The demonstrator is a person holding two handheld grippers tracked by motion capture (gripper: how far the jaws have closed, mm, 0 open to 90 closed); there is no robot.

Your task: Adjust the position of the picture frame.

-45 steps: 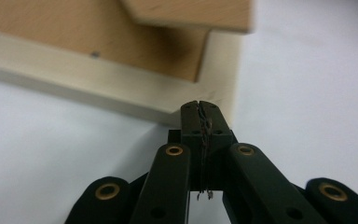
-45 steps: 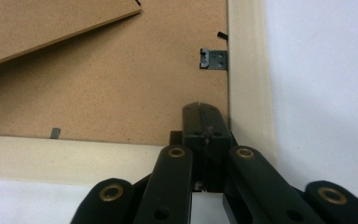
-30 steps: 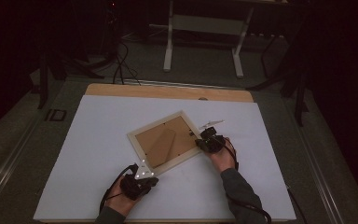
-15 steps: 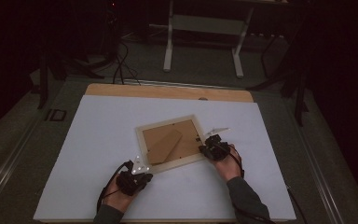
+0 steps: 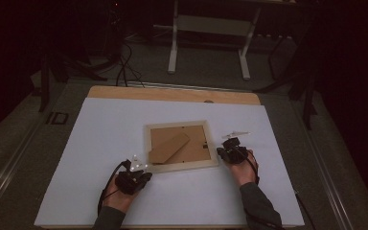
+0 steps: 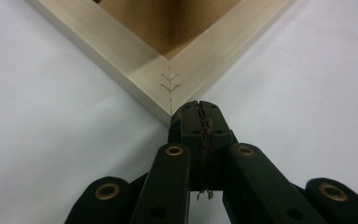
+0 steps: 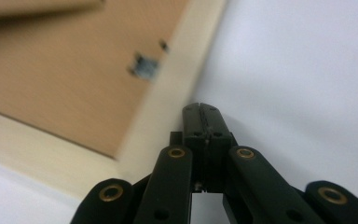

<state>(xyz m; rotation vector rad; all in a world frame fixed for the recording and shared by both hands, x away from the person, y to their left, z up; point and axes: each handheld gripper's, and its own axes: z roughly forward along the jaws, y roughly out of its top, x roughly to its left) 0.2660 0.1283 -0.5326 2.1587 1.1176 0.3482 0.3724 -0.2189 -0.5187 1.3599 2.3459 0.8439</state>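
Observation:
A picture frame [image 5: 180, 165] of pale wood lies face down on the white table, its brown backing board [image 5: 177, 143] and folded stand showing. My left gripper [image 5: 140, 171] is shut, its tips touching the frame's near left corner [image 6: 168, 93], where two V-shaped staples show. My right gripper [image 5: 223, 152] is shut too, its tips pressed against the frame's right rail [image 7: 168, 116]. A small metal tab [image 7: 144, 66] sits on the backing near that rail. Nothing is held between either pair of jaws.
The white sheet [image 5: 100, 143] covers a wooden table whose bare far edge [image 5: 172, 94] shows. Beyond it stand a white table's legs [image 5: 175, 43] and cables on a dark floor. Bare white surface lies left of and in front of the frame.
The frame has turned clockwise from a diagonal lie to nearly square with the table. Both grippers moved with it, the left forward at its corner, the right back toward me.

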